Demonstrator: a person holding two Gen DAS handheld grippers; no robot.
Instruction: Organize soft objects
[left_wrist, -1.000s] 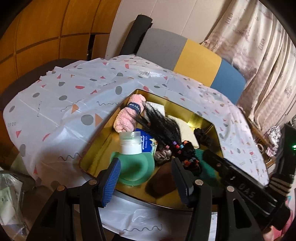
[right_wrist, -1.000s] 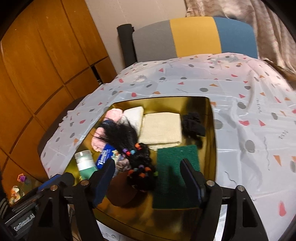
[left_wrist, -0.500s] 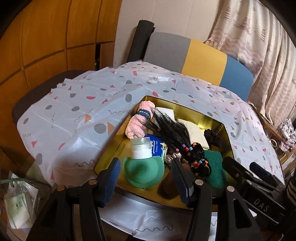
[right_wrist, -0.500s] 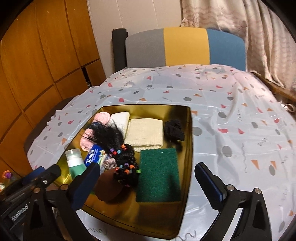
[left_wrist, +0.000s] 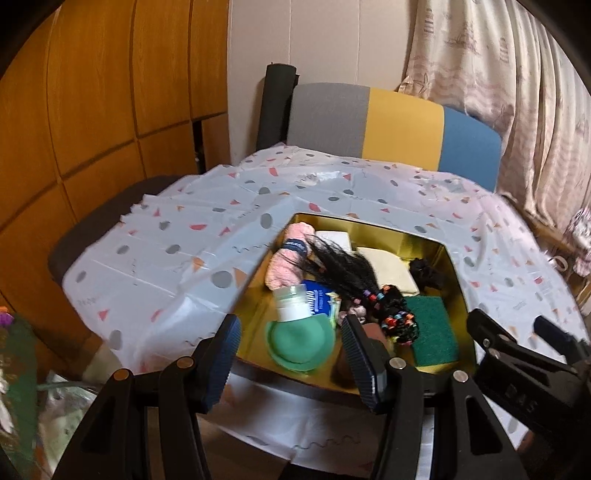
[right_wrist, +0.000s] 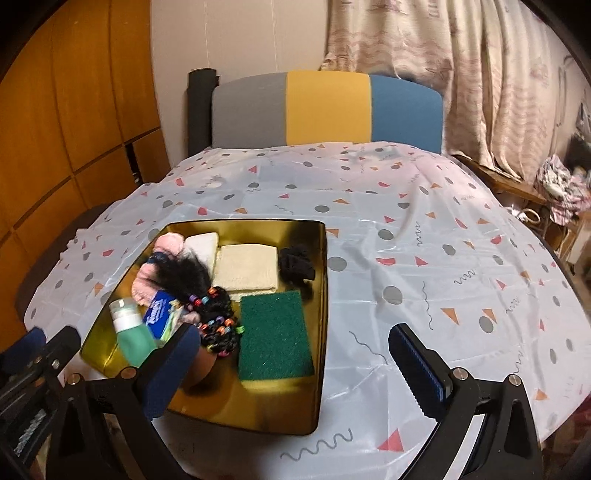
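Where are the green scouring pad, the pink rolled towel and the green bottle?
green scouring pad (right_wrist: 275, 334): right wrist view, middle of its top face.
pink rolled towel (left_wrist: 286, 260): left wrist view, on the roll's side.
green bottle (left_wrist: 301, 339): left wrist view, on its green body.

Patterned tablecloth (right_wrist: 424, 236) over table; grey-yellow-blue chair (right_wrist: 327, 109) behind; beige curtain (right_wrist: 480, 74) right; wood panelling (left_wrist: 92, 92) left.
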